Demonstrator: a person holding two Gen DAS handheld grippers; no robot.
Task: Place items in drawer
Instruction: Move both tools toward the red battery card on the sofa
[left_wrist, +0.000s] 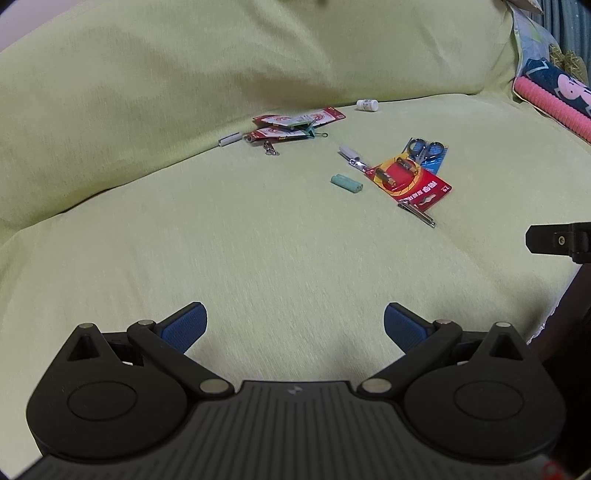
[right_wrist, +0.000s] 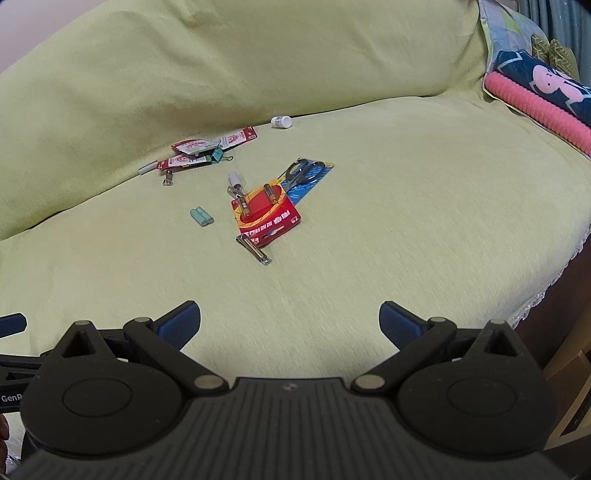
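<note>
reaching far for the nail clipper (right_wrist: 254, 250) with both grippers (right_wrist: 290, 319) (left_wrist: 295, 323) spread empty — soft sofa cover (right_wrist: 406, 221) may let it slip.

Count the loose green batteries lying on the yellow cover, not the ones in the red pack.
2. Both green batteries lie side by side, touching, on the yellow cover, left of the red battery pack. Others may be hidden under the packets.
</note>
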